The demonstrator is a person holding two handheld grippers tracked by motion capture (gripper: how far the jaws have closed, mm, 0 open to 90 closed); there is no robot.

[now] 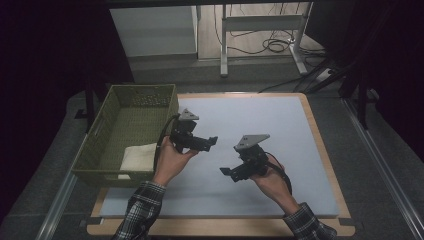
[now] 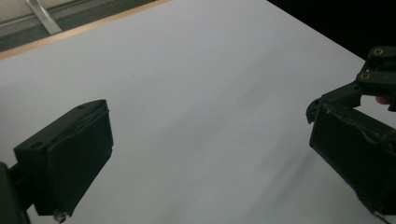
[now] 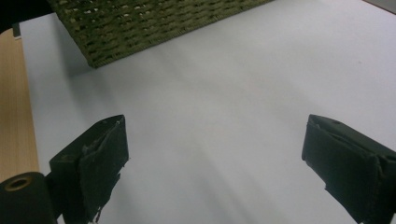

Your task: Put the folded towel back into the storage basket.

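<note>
Over a pale mat [image 1: 250, 117], a person's hands hold both grippers, which point toward each other. My left gripper [image 1: 212, 141] hovers just right of a green woven basket [image 1: 142, 89]; its jaws stand wide apart with nothing between them [image 2: 205, 116]. My right gripper [image 1: 226, 171] sits lower and to the right, aimed left, and is open and empty too [image 3: 217, 128]. A folded white cloth [image 1: 140, 156] lies in the near end of the basket. The basket's woven wall [image 3: 154, 28] fills the upper left of the right gripper view.
The mat lies on a wooden board [image 1: 220, 227] whose edge shows in the right gripper view [image 3: 14, 116]. Beyond the table stand a white desk frame [image 1: 260, 22] and floor cables [image 1: 275, 46]. Dark curtains close both sides.
</note>
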